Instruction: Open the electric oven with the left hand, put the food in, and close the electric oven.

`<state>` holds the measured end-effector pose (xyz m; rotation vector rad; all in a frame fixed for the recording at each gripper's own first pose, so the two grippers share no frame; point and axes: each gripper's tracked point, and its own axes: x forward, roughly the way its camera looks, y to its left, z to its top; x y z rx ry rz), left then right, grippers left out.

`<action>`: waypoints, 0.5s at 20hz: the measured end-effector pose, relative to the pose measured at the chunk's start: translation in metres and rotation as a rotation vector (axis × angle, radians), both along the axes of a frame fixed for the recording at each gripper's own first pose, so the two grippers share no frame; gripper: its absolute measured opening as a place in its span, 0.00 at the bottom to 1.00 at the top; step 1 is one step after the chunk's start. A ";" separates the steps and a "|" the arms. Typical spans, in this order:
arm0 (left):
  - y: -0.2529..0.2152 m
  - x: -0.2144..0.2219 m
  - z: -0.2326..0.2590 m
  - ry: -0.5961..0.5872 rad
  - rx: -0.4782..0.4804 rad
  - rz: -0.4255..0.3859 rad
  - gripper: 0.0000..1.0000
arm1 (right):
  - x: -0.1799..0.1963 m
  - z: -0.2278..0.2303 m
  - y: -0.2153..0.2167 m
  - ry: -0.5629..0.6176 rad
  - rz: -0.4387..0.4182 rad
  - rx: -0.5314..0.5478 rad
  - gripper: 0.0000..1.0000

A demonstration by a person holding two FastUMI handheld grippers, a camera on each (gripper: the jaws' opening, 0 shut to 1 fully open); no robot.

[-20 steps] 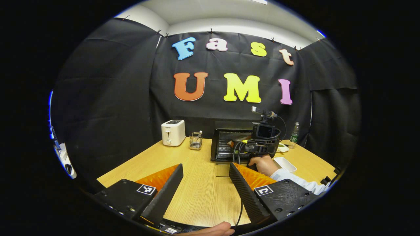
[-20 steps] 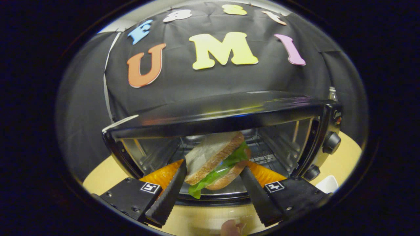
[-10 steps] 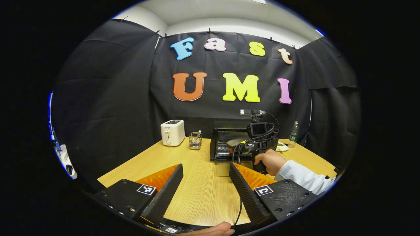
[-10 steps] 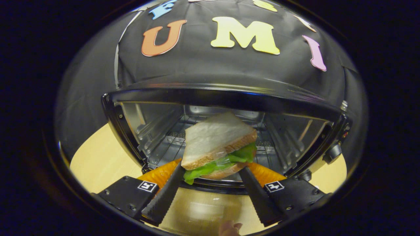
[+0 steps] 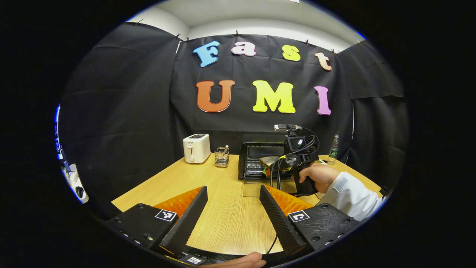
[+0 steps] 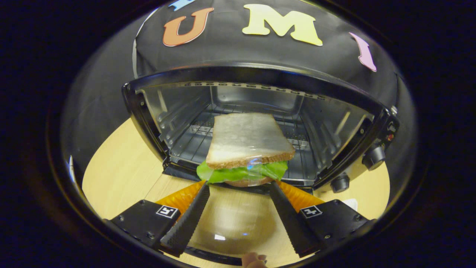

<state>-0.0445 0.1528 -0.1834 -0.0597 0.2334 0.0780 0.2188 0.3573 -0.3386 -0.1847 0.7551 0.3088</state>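
The black electric oven [image 6: 148, 108] stands open, its glass door [image 6: 230, 223] folded flat toward me and its wire rack [image 6: 189, 147] bare. My right gripper [image 6: 240, 185] is shut on the sandwich [image 6: 247, 149], white bread over green lettuce, held level just in front of the oven mouth, above the door. In the left gripper view the oven [image 5: 256, 158] sits at the table's far side, and a hand [image 5: 319, 176] holds the right gripper [image 5: 293, 160] with the sandwich [image 5: 269, 161] before it. My left gripper [image 5: 232, 216] hangs open over the near table, holding nothing.
A white toaster [image 5: 196, 148] and a small metal holder [image 5: 222, 156] stand left of the oven. A bottle [image 5: 334, 149] stands at the back right. The oven's knobs [image 6: 373, 157] are on its right side, with a white dish [image 6: 351, 203] beside it on the wooden table [image 5: 223, 219].
The right gripper has rolled level with the sandwich and drawn back slightly, so the oven door now shows beneath it. The holding hand has risen and shifted right. The left gripper has barely moved.
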 end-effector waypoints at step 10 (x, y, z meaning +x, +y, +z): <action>-0.017 0.013 -0.011 0.041 0.008 -0.009 0.93 | -0.048 0.093 -0.038 -0.182 0.030 0.088 1.00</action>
